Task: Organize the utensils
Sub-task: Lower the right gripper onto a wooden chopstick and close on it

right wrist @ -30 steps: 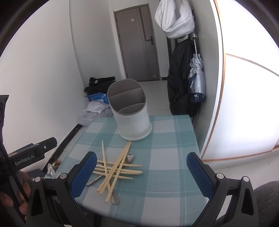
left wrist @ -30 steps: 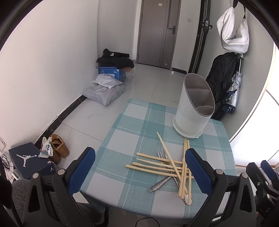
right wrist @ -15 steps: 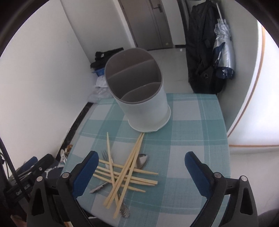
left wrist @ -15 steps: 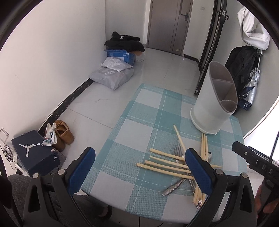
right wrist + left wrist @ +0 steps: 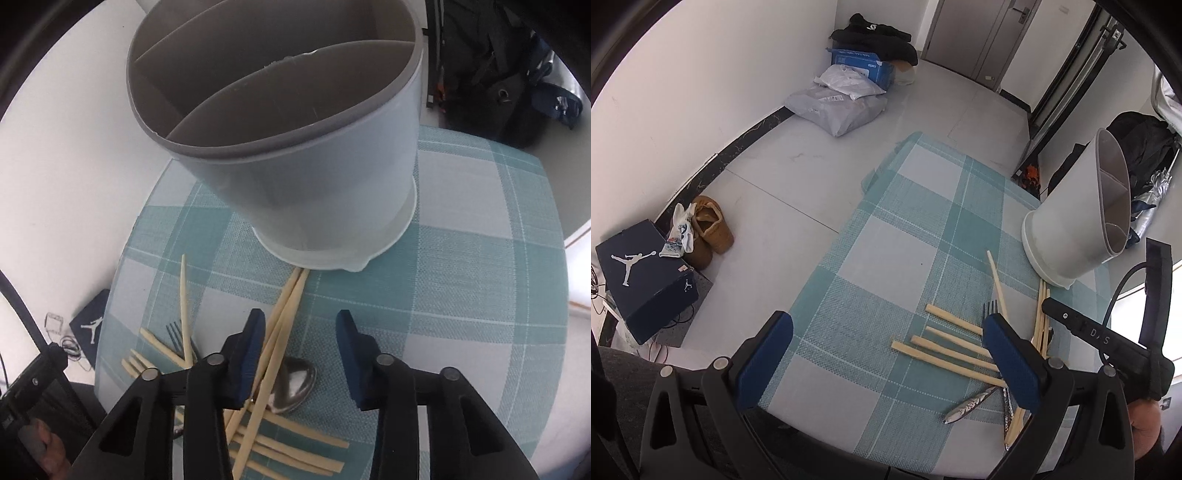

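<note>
A white utensil holder (image 5: 295, 147) with a grey rim and three empty compartments stands on the table; in the left wrist view the holder (image 5: 1075, 221) is at the far right. Just in front of it lie several wooden chopsticks (image 5: 284, 325) crossed in a pile with a fork (image 5: 173, 332) and a spoon (image 5: 295, 384). My right gripper (image 5: 301, 343) hangs over this pile, pointing steeply down. Its jaws are closing, with two chopsticks and the spoon bowl showing between them, untouched. My left gripper (image 5: 886, 354) is wide open over the cloth, left of the chopsticks (image 5: 945, 354) and fork (image 5: 990, 308).
The table wears a teal checked cloth (image 5: 905, 240) and its edges are close on all sides. The right tool's black body (image 5: 1100, 341) sits beside my left gripper's right finger. On the floor are a shoebox (image 5: 642, 273), shoes (image 5: 709, 229) and bags (image 5: 842, 107).
Both grippers tipped downward and came closer to the table. The right one dropped over the utensil pile and its jaws narrowed a lot. The left one drifted leftward, leaving the holder at its view's right edge.
</note>
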